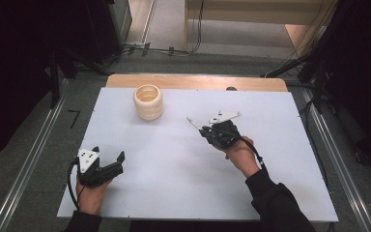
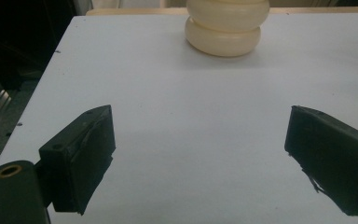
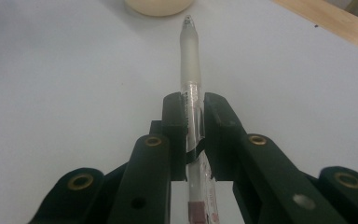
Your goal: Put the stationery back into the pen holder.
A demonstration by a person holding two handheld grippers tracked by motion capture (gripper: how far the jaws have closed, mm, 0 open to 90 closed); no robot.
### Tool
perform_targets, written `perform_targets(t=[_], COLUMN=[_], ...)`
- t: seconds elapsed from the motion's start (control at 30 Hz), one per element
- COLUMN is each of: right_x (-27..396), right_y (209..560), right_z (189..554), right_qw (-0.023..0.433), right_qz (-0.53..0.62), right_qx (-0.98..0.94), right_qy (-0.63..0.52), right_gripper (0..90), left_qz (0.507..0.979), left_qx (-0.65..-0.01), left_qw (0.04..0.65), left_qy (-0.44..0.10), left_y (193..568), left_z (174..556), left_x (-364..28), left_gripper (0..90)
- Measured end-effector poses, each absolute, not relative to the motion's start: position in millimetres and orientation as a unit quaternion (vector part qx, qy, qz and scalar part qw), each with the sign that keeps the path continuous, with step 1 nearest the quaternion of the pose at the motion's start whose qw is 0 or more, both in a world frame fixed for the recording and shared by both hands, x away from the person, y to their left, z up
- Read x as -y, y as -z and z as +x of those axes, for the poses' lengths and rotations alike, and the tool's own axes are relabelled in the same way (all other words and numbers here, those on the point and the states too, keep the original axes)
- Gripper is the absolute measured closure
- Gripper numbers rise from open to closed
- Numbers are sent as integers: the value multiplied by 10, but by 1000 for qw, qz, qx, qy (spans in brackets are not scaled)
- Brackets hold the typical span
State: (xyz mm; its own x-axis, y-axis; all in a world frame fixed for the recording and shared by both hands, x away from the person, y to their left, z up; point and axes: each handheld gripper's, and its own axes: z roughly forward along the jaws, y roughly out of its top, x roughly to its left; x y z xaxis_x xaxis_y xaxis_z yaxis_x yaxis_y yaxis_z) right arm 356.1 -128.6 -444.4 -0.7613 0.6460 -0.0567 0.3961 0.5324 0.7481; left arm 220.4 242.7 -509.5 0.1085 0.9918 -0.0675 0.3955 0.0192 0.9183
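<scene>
While the left gripper (image 1: 110, 163) rests low on the white board (image 1: 174, 164) near its front left corner, its jaws spread wide with nothing between them, the right gripper (image 1: 204, 129) is held above the middle of the board, jaws pressed together on a clear pen (image 3: 191, 84). In the right gripper view the pen runs straight out between the two black pads, its frosted cap end sticking well past the fingertips and pointing toward the cream holder (image 1: 148, 102); a dark red band shows at the pen's rear end, down between the gripper's arms. In the high view the pen's tip (image 1: 191, 121) shows as a thin pale sliver slanting up and left of the right hand (image 1: 239, 152).

The holder, a stack of cream rings with an open top, stands upright toward the far left of the board, just short of the bare wooden strip (image 1: 195, 82) along the table's far edge. It stands well apart from both grippers. Bare white surface lies between the pen tip and the holder, and between the two hands. The left gripper view looks across open board to the holder's lower rings (image 2: 223, 39), with the board's left edge and a drop to the floor close beside the left jaw.
</scene>
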Motion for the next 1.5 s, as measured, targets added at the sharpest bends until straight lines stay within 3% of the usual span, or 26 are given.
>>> perform_targets(t=[1.5], right_x=[580], right_y=[4184], right_z=[4072], right_qw=[175], right_qz=[289], right_qx=[-859], right_qy=[-386], right_gripper=[772], left_qz=[610], left_qx=[-570], left_qw=[432], left_qy=[-341], left_y=[5105], left_z=[2229], left_x=[-2421], left_gripper=[92])
